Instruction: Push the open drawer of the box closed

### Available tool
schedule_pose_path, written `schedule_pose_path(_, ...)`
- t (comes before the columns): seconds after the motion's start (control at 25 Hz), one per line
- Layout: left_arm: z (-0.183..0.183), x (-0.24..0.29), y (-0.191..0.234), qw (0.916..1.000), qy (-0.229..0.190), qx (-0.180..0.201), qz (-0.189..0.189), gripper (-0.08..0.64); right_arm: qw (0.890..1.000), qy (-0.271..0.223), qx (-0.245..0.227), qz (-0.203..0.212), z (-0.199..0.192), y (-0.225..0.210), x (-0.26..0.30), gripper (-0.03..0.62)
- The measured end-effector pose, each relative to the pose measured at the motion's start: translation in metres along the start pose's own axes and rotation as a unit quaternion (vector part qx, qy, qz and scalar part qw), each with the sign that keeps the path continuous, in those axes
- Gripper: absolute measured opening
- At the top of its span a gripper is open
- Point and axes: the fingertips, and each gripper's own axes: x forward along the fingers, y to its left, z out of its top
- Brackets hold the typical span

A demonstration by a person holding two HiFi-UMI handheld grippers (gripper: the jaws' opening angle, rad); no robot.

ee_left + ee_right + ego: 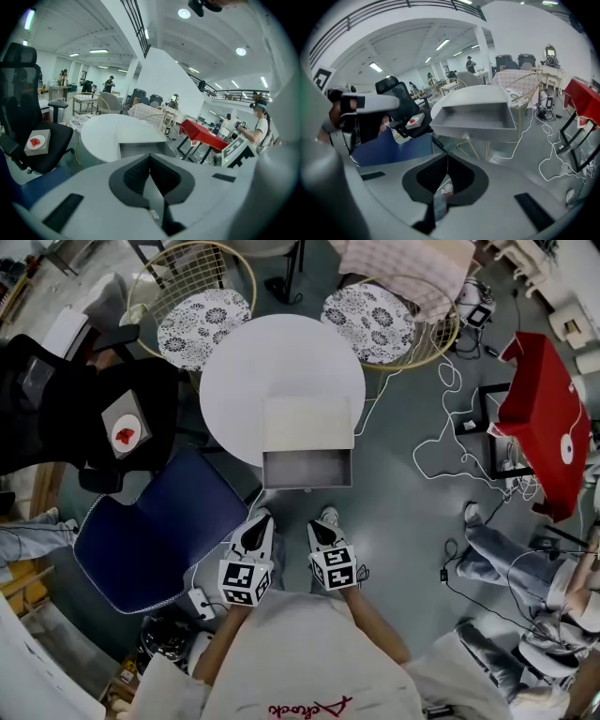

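The open grey drawer (307, 468) of the cream box (307, 423) on the round white bench (244, 371) lies straight ahead of our fingers, its front running crosswise. We hold the left gripper (262, 517) and right gripper (324, 519) with fingers closed on nothing, the right nearer the front's middle.

a: how does the right gripper (447, 161) stand?
b: jaws pressed together with nothing between them, just below the drawer (474, 118) and apart from it.
a: and the drawer?
b: pulled out of the white box (477, 96), grey inside, with a small knob (465, 136) on its front. the box sits on a round white table (440, 108).
a: what's around it?
b: left of the drawer is a blue chair (391, 147). right of it are a wicker chair (520, 91), a white cable (515, 144) on the floor and a red table (582, 101).
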Motion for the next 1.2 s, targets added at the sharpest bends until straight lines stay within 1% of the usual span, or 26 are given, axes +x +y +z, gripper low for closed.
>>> schedule_pose_path(0.2,-0.007,0.001,0.003,1.0,0.007,-0.003,-0.004,0.012,0.999,0.036,0.013,-0.004,-0.032,0.003,0.007,0.017)
schedule_pose_path(0.36,-0.011,-0.001,0.008,0.9999,0.012,-0.004,-0.003,0.012,0.998,0.055,0.029,0.019,-0.044,0.009,0.02,0.022)
schedule_pose_path(0.4,-0.012,-0.002,0.008,0.9999,0.013,-0.005,-0.003,0.012,0.997,0.06,0.033,0.026,-0.045,0.009,0.024,0.057)
schedule_pose_path(0.44,-0.012,-0.002,0.009,0.9999,0.014,-0.005,-0.003,0.012,0.997,0.065,0.036,0.031,-0.046,0.009,0.029,0.131)
schedule_pose_path(0.48,-0.012,-0.003,0.01,0.9999,0.015,-0.005,-0.002,0.012,0.997,0.067,0.037,0.033,-0.044,0.008,0.033,0.172)
schedule_pose_path(0.52,-0.012,-0.004,0.011,0.9999,0.015,-0.005,-0.001,0.012,0.997,0.066,0.038,0.032,-0.041,0.006,0.037,0.177)
schedule_pose_path(0.8,-0.013,-0.008,0.015,0.9998,0.015,-0.01,0.004,0.012,0.998,0.049,0.044,-0.006,-0.008,-0.024,0.064,0.183)
schedule_pose_path(1.04,-0.016,-0.012,0.019,0.9997,0.017,-0.014,0.006,0.012,0.997,0.051,0.044,-0.022,0.013,-0.04,0.083,0.183)
schedule_pose_path(1.2,-0.017,-0.015,0.023,0.9997,0.018,-0.014,0.01,0.012,0.996,0.052,0.063,-0.034,0.021,-0.048,0.089,0.17)
